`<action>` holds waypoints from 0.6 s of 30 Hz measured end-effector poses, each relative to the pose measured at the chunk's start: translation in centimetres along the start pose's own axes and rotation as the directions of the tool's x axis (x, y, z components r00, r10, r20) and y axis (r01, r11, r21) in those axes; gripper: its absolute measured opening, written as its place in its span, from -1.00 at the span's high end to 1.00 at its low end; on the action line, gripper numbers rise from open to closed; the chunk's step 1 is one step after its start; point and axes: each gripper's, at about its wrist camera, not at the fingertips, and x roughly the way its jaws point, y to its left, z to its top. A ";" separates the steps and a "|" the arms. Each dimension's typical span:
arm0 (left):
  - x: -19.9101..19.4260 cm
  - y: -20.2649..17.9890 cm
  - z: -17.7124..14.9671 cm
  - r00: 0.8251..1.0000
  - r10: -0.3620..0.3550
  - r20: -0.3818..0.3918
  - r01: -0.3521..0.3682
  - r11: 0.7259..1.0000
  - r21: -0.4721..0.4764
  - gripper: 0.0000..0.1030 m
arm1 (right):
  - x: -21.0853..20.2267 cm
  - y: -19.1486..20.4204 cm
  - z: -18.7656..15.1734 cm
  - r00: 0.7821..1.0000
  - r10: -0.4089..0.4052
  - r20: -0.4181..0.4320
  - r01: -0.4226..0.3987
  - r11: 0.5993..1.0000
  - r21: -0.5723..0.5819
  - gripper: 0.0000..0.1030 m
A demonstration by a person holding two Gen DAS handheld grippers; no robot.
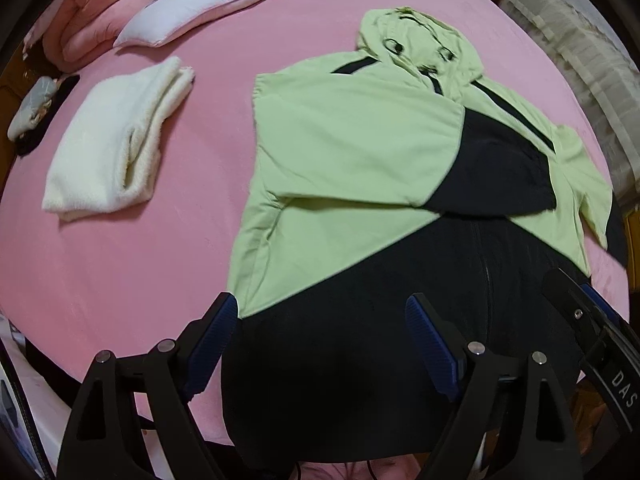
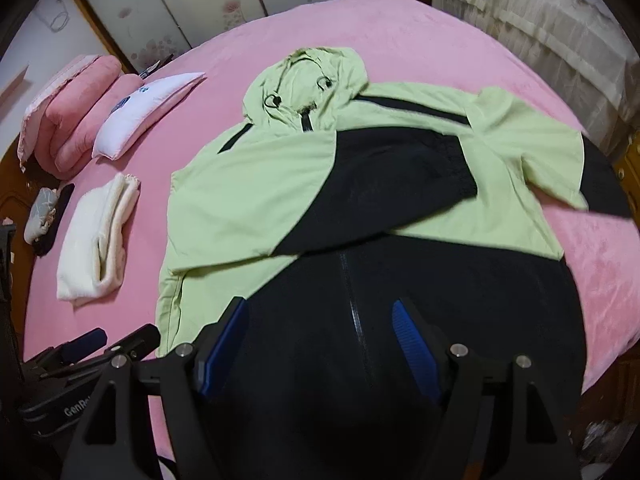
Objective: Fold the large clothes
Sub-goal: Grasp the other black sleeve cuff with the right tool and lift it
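A light green and black hooded jacket (image 1: 352, 152) lies flat on the pink bed (image 1: 120, 260), hood at the far end, one sleeve folded across the chest. It also shows in the right wrist view (image 2: 256, 200). My left gripper (image 1: 320, 332) is open and empty above the jacket's black hem, near its left corner. My right gripper (image 2: 320, 332) is open and empty above the black hem by the zipper (image 2: 354, 312). The right gripper also shows at the right edge of the left wrist view (image 1: 588, 320).
A folded cream garment (image 1: 116, 140) lies left of the jacket. A white pillow (image 1: 192, 12) and pink folded bedding (image 1: 92, 20) lie at the far left. A small grey and black bundle (image 1: 36, 108) sits at the bed's left edge. A cream ruffled cover (image 2: 540, 40) stands at the right.
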 end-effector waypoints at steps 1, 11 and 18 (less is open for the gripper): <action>0.1 -0.5 -0.4 1.000 0.005 0.004 -0.005 1.000 0.018 -0.65 | 0.1 -0.5 -0.4 1.000 0.008 -0.006 -0.008 1.000 0.017 -0.44; 3.4 -7.1 -3.7 0.994 0.010 -0.113 0.009 0.987 0.160 -0.65 | 3.1 -10.2 -4.3 0.986 0.143 -0.081 -0.110 0.941 0.320 -0.44; 4.2 -15.3 -2.7 0.985 0.036 -0.170 0.005 0.972 0.233 -0.65 | 4.6 -21.5 -4.4 0.949 0.314 -0.035 -0.221 0.740 0.636 -0.45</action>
